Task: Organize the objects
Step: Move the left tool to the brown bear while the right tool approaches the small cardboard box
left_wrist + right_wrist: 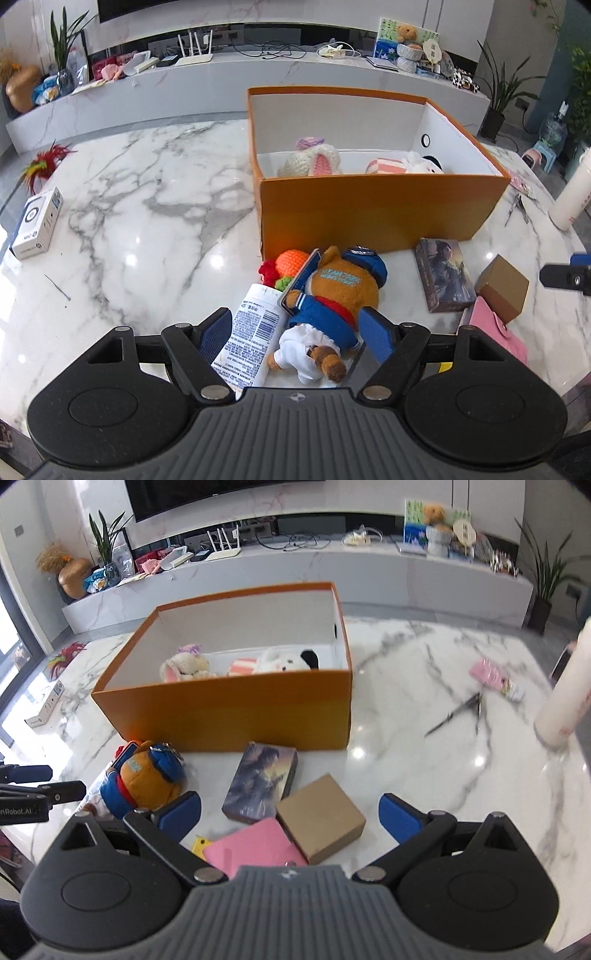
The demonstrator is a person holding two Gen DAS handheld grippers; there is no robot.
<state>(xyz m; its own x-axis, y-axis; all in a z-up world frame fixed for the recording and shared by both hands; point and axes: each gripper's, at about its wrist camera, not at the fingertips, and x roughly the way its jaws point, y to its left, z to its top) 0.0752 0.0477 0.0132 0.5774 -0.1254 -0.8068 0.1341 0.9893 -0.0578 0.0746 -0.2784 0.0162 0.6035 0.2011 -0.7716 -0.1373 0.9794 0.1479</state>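
Orange-brown plush bear in blue uniform (332, 291) lies just ahead of your left claw (295, 332), long axis between its wide, empty jaws; right claw (291, 814) also gapes empty.

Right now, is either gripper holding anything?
No. The left gripper is open above the bear plush; the right gripper is open above the cardboard box.

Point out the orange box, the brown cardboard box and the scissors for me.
Orange box (236, 716), right wrist view, on its front wall.
Brown cardboard box (317, 812), right wrist view, on its top face.
Scissors (458, 712), right wrist view, on the blades.
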